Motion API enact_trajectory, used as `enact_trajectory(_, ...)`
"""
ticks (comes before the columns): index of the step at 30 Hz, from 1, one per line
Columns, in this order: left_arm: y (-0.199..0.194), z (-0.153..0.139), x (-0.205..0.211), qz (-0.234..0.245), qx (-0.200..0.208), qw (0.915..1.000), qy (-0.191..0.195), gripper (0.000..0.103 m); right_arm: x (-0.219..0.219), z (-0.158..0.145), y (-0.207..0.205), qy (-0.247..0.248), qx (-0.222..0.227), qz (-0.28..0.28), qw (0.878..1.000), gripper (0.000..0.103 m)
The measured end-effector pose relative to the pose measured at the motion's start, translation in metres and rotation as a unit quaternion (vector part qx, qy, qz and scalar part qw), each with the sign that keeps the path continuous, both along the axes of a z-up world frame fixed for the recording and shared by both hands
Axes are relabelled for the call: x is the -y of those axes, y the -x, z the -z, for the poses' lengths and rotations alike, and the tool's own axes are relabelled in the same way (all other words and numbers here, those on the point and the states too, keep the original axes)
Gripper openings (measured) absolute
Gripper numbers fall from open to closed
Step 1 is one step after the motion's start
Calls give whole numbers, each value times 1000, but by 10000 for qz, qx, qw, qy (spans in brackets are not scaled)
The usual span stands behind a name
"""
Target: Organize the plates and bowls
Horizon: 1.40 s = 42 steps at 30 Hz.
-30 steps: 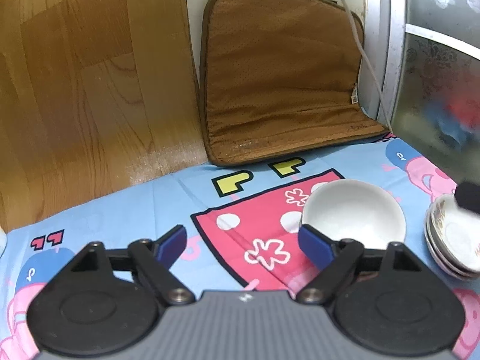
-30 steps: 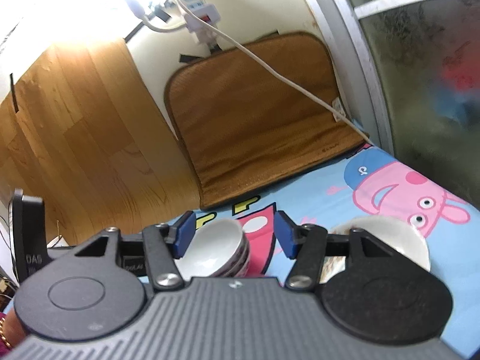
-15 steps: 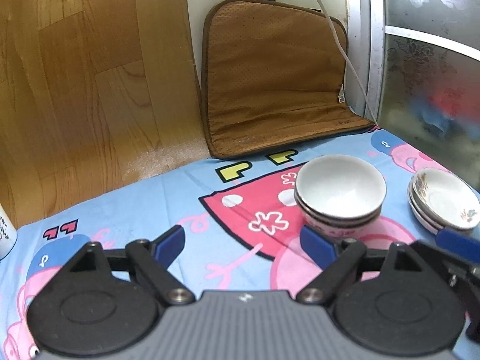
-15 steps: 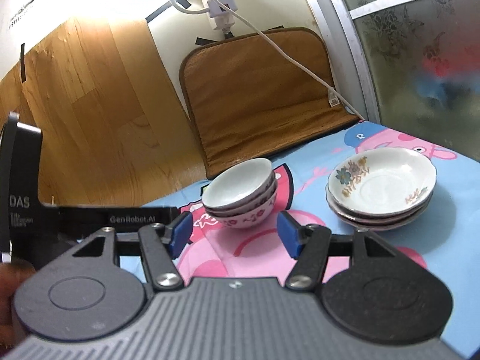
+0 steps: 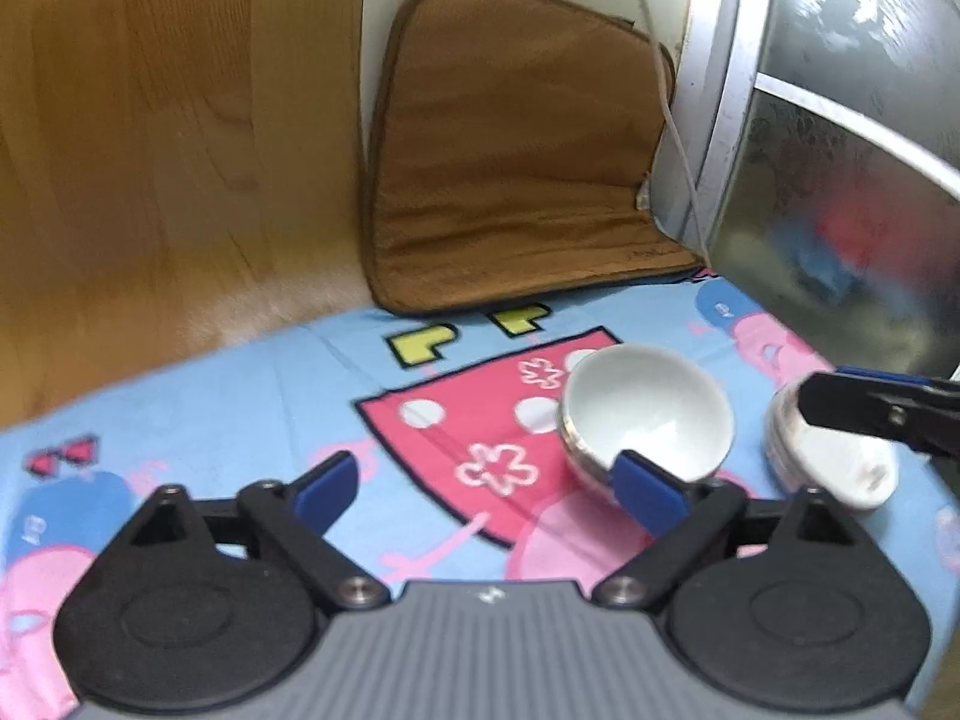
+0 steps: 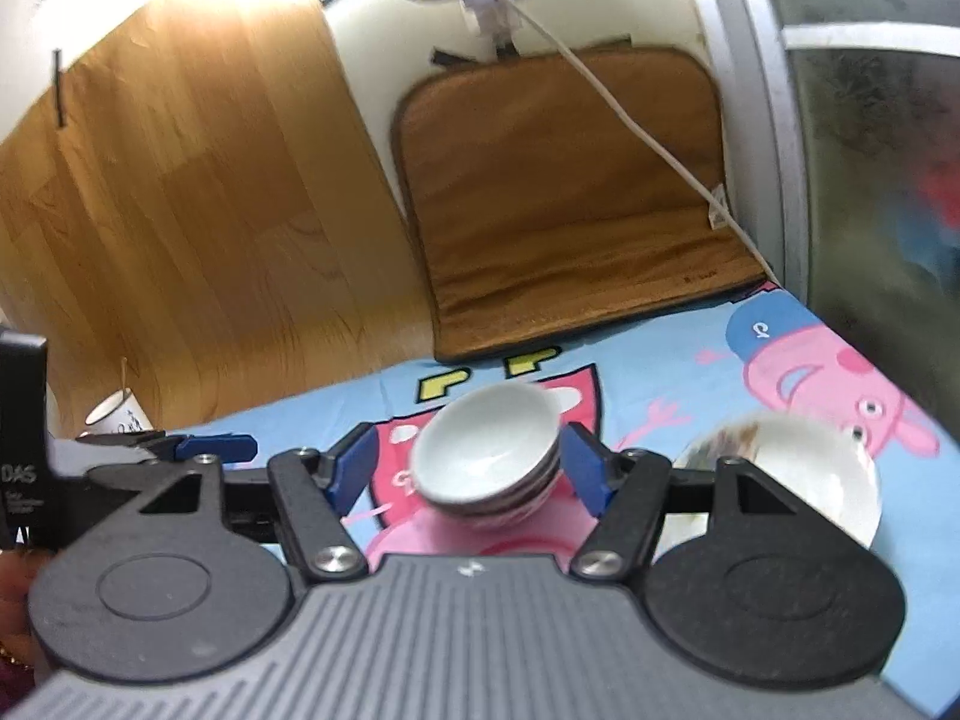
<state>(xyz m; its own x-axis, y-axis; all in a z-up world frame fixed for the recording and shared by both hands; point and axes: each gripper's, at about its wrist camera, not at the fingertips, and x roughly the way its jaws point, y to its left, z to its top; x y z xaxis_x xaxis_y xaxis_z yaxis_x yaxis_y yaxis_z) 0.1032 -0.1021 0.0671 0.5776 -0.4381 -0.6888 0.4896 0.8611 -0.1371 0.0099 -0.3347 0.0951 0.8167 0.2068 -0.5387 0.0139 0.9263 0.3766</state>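
A stack of white bowls [image 5: 645, 414] stands on the cartoon-print cloth [image 5: 240, 414], with a stack of white floral plates [image 5: 840, 468] to its right. In the right wrist view the bowl stack [image 6: 489, 456] sits between the open jaws of my right gripper [image 6: 468, 471], and the plates [image 6: 798, 474] lie to the right. My left gripper [image 5: 489, 483] is open and empty, its right finger just in front of the bowls. The right gripper's fingers [image 5: 870, 408] reach in over the plates in the left wrist view.
A brown cushion [image 6: 570, 198] leans against the back wall, with a white cable [image 6: 630, 120] running across it. A wood panel [image 5: 150, 150] is at the left and a frosted glass door [image 5: 840, 150] at the right. A white cup [image 6: 117, 414] stands at the far left.
Both grippers have moved forward toward the dishes. The bowl stack now lies between the right gripper's fingers. The views are blurred by motion.
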Motion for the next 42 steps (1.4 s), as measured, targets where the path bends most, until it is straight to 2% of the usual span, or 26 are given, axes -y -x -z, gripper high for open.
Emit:
enact_trajectory(4, -32, 7, 8, 64, -866, 9951, 482, 75, 21, 2, -37, -127, -545, -155, 9983, 63)
enact_trajectory(7, -44, 17, 16, 36, -1174, 9907, 692, 72, 27, 15, -57, -200, -859, -256, 9958, 59)
enact_trajectory(13, -45, 39, 38, 190, -1140, 9911, 667, 74, 26, 45, -89, -202, -1497, -484, 9873, 58)
enact_trajectory(18, -44, 54, 46, 225, -1087, 9925, 515, 74, 19, 63, -115, -307, -2074, -769, 9747, 45)
enact_trajectory(20, -46, 61, 44, 201, -1164, 9913, 581, 71, 17, 68, -120, -492, -2176, -893, 9707, 44)
enact_trajectory(23, -47, 63, 37, 135, -1138, 9906, 743, 63, 12, 65, -123, -487, -2146, -994, 9704, 37)
enact_trajectory(25, -51, 63, 33, 199, -1291, 9872, 912, 55, 7, 60, -122, -350, -2130, -999, 9713, 36)
enact_trajectory(27, -53, 64, 30, 294, -1554, 9804, 1179, 32, 7, 59, -122, -391, -2184, -946, 9705, 36)
enact_trajectory(28, -54, 64, 28, 308, -1700, 9762, 1310, 30, 7, 59, -121, -423, -2205, -936, 9700, 35)
enact_trajectory(34, -37, 54, 11, -71, -1597, 9794, 1237, 30, -13, 57, -102, -575, -2324, -1241, 9630, 31)
enact_trajectory(39, -12, 44, -7, -160, -1428, 9838, 1071, 31, -29, 58, -81, -859, -2504, -1432, 9536, 30)
enact_trajectory(42, 3, 44, -16, -146, -1435, 9846, 984, 32, -40, 56, -64, -854, -2572, -1610, 9490, 30)
